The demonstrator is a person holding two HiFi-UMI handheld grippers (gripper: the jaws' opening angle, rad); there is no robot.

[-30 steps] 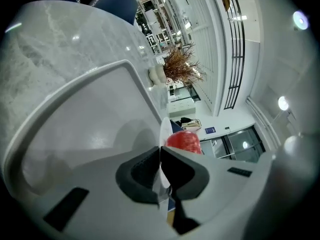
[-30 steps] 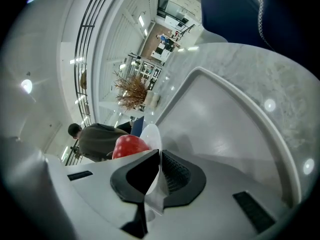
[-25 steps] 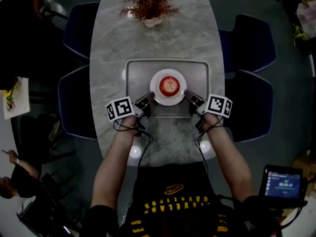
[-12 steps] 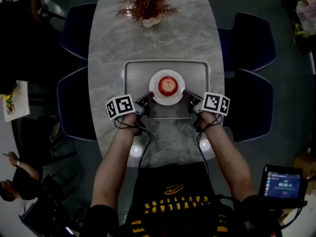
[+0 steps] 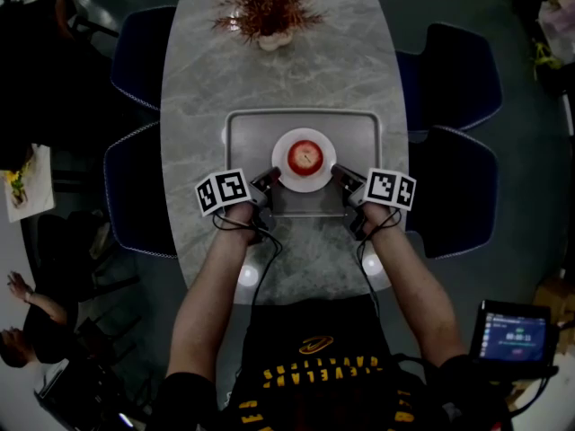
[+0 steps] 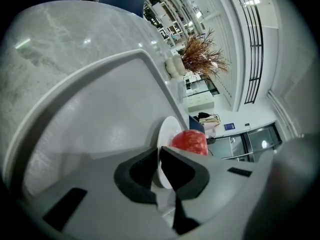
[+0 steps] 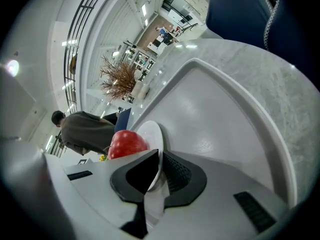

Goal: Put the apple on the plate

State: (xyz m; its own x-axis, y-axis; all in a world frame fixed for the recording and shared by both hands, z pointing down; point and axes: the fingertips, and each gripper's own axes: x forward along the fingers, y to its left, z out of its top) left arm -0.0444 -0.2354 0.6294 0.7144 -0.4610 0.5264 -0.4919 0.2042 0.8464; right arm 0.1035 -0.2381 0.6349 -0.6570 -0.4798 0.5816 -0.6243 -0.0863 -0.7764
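On our desk (image 5: 287,70) little has moved: our left fingers (image 6: 134,178) and right fingers (image 7: 180,178) still pinch the plate (image 5: 305,184), with the apple (image 5: 305,156) on it.

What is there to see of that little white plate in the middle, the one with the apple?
The small round white plate looks like glossy ceramic, shallow with a thin rim, lying level over the middle of the grey rectangular tray. A red apple sits on its centre. The left gripper and right gripper each pinch its rim, on opposite sides.
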